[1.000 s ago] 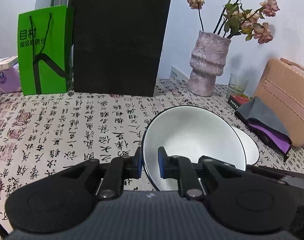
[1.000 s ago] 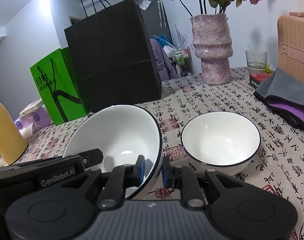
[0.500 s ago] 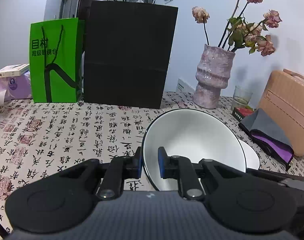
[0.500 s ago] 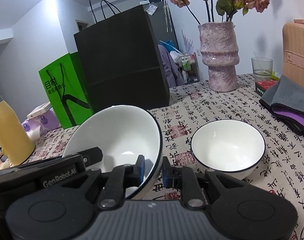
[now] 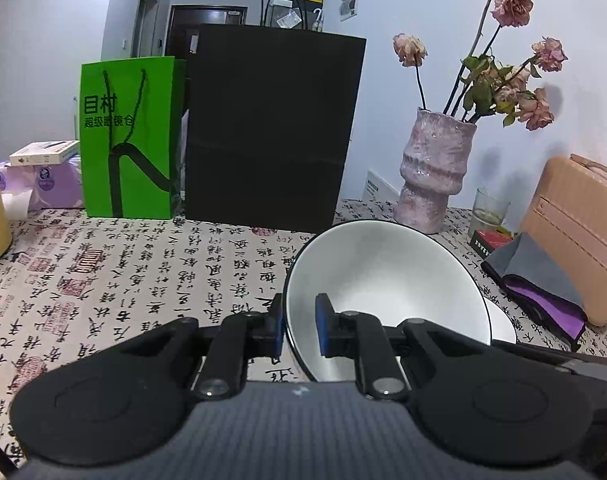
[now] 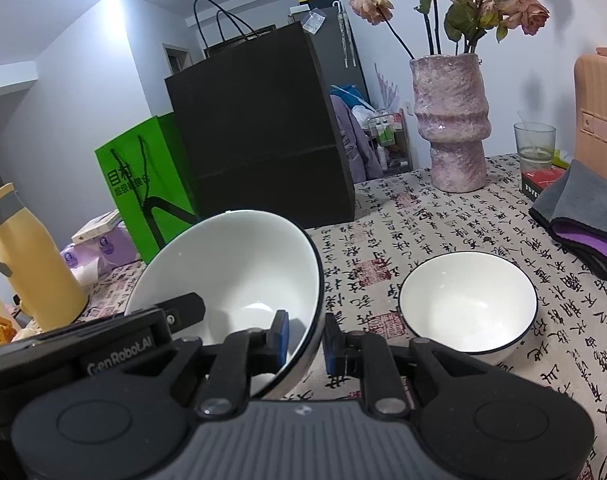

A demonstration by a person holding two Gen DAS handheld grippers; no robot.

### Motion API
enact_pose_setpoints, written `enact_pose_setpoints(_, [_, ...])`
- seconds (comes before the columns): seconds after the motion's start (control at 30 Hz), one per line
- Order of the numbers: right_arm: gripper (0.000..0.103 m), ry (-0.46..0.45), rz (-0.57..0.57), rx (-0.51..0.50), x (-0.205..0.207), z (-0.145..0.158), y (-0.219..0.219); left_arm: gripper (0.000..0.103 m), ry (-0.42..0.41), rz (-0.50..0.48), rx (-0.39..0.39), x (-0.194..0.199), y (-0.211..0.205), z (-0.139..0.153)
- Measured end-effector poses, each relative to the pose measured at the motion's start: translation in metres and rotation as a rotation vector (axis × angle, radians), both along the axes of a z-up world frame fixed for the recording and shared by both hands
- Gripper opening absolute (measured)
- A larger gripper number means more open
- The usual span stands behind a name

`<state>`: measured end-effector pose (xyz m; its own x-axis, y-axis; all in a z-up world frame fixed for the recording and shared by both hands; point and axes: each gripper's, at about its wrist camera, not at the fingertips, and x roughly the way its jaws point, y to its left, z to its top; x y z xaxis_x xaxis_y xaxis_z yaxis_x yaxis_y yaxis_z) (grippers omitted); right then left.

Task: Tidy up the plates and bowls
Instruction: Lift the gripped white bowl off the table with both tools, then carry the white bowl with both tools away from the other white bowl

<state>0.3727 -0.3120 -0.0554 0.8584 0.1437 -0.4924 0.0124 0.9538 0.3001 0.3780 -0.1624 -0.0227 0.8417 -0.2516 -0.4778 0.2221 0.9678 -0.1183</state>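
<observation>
Both grippers hold one large white bowl with a thin dark rim, lifted above the table. In the left wrist view my left gripper [image 5: 298,326] is shut on the near left rim of this large bowl [image 5: 387,280]. In the right wrist view my right gripper [image 6: 305,340] is shut on the right rim of the same bowl [image 6: 231,268], with the left gripper's body [image 6: 115,344] at lower left. A second, smaller white bowl [image 6: 469,306] stands on the tablecloth to the right; in the left wrist view only its edge [image 5: 501,324] shows behind the held bowl.
At the back stand a black paper bag [image 5: 271,128], a green bag [image 5: 127,136], a pink vase with dried roses [image 5: 435,172] and a glass [image 6: 533,146]. Folded grey and purple cloth [image 6: 583,212] and a tan case [image 5: 579,232] lie right. A yellow flask [image 6: 27,264] stands left.
Both grippers have risen with the large bowl; the table and the small bowl sit lower and farther in both views. The grips have not changed.
</observation>
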Motion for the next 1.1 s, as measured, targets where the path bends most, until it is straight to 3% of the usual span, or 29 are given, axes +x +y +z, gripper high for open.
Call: enact_pose_setpoints(1.1, [0.017, -0.061, 0.086, 0.005, -0.065, 0.028, 0.038, 0.016, -0.053, 0.088, 0.002, -0.079, 0.038, 0.032])
